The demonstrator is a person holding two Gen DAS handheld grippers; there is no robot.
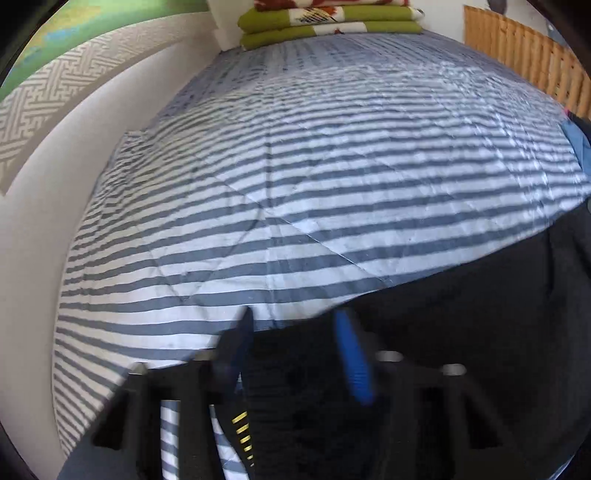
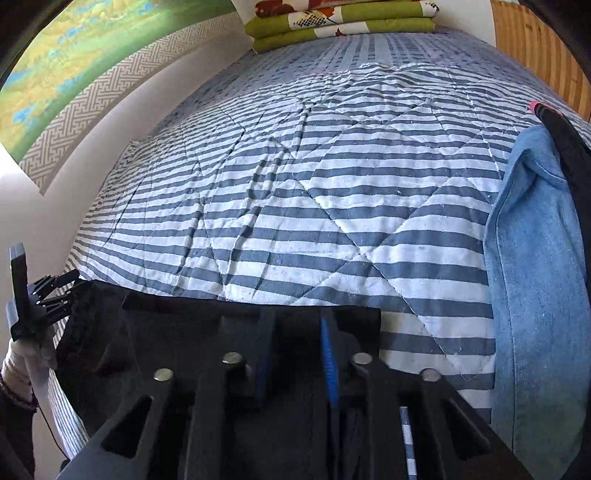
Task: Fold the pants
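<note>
Now the black pants (image 2: 177, 325) lie on the striped quilt (image 2: 332, 206) at its near edge. Both the left gripper (image 1: 295, 343) and the right gripper (image 2: 295, 343) have their jaws partly open with black cloth between them, but a firm pinch cannot be told. Blue jeans (image 2: 535, 277) lie at the right

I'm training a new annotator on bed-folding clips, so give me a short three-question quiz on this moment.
1. True or false: the black pants lie on a striped quilt.
2. Which garment lies at the right edge of the right wrist view? A) blue denim B) a red towel C) a white shirt
3. Fill in: the folded green bedding sits at the ____ end of the bed.

Also note the left claw and right claw both reach over the black fabric; whether either is pinching it cannot be told.

Key: 1 true; 2 A; 3 far
</note>
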